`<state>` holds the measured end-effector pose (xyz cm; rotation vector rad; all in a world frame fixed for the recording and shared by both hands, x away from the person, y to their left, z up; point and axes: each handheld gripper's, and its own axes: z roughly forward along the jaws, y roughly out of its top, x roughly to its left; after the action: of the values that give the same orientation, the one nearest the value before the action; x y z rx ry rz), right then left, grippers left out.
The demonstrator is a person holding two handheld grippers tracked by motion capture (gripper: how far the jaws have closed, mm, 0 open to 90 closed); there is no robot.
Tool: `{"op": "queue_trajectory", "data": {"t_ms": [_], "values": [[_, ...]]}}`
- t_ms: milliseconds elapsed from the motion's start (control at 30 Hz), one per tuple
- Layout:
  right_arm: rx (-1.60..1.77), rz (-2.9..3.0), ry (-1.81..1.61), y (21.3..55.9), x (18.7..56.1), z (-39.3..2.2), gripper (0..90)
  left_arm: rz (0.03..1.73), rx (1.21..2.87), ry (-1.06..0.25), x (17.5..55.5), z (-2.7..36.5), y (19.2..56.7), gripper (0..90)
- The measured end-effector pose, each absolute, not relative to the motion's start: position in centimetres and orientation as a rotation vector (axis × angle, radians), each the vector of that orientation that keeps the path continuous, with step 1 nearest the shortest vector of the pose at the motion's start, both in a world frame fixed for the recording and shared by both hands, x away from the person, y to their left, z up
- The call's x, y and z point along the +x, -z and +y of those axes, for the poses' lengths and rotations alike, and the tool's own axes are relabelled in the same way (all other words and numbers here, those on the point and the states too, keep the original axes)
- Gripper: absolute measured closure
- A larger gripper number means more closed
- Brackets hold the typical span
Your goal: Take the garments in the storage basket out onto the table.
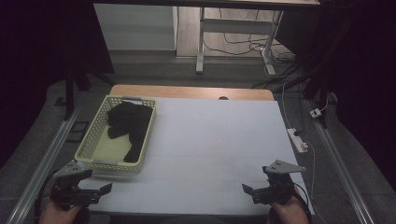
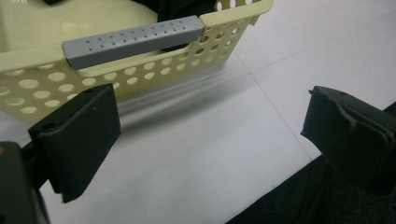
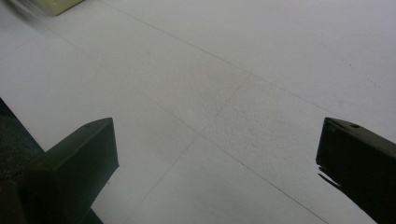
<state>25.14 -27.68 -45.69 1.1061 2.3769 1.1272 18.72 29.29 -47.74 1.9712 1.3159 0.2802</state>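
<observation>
A pale yellow perforated basket (image 1: pixel 90 139) stands on the left of the white table top (image 1: pixel 215 140), with a black cloth (image 1: pixel 130 123) lying in it. My left gripper (image 1: pixel 99 185) hovers at the near left corner, just in front of the basket, jaws open and empty. In the left gripper view the open jaws (image 2: pixel 210 100) face the basket's near wall (image 2: pixel 140 74) and its grey handle (image 2: pixel 133 41). At the near right edge my right gripper (image 1: pixel 256 182) is open and holds nothing. Its jaws (image 3: pixel 217 126) frame bare white surface, and a corner of the basket (image 3: pixel 51 4) shows far off.
A wooden strip (image 1: pixel 187 91) edges the table's far side. A white power strip (image 1: pixel 297 140) and cables lie on the floor to the right. Metal rails (image 1: pixel 46 154) run along both sides. A desk frame (image 1: pixel 201 42) stands beyond the table.
</observation>
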Motion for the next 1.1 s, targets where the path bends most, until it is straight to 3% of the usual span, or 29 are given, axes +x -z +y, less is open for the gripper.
{"op": "queue_trajectory", "data": {"t_ms": [700, 1100], "values": [[1.147, 2.402, -1.152, 45.81, 25.58, -28.01, 0.0, 1.287, 2.025, -0.240, 19.24, 28.90, 47.80, 0.3], [1.128, 2.401, -1.114, 45.77, 25.36, -27.66, 0.0, 1.218, 2.005, -0.282, 19.43, 28.59, 46.86, 0.0]]}}
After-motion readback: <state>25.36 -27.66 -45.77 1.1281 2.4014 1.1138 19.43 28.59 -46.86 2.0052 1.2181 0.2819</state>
